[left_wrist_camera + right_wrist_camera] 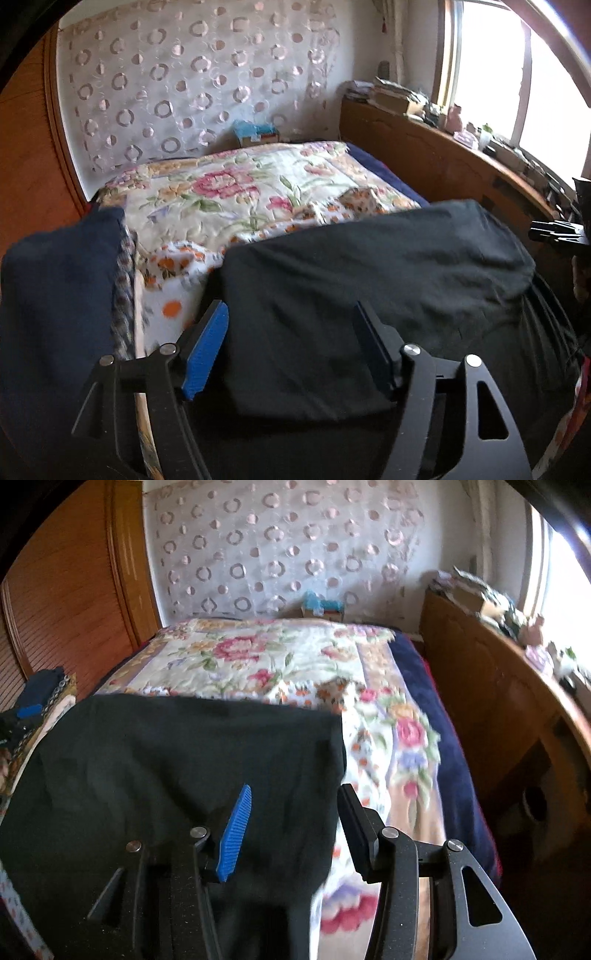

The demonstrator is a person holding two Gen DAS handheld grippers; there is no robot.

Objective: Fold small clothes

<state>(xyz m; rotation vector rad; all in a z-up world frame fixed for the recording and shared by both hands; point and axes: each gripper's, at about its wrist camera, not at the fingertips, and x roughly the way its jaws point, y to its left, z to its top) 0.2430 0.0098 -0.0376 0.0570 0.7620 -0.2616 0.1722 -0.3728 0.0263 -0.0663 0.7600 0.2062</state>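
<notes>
A black garment (369, 280) lies folded over on the floral bedspread (236, 192); it also shows in the right wrist view (177, 760). My left gripper (291, 314) is open, its fingers straddling the garment's near left corner just above the cloth. My right gripper (295, 794) is open over the garment's right edge, with the blue pad (236, 830) above the cloth and the black finger (354, 823) past the edge. The right gripper's tip also shows at the right edge of the left wrist view (557, 232).
A folded navy garment (55, 295) lies on a patterned one at the bed's left side. A wooden headboard shelf (443, 147) with clutter runs along the right under the window. A wooden wardrobe (66, 602) stands at left. A small box (255, 134) sits at the bed's far end.
</notes>
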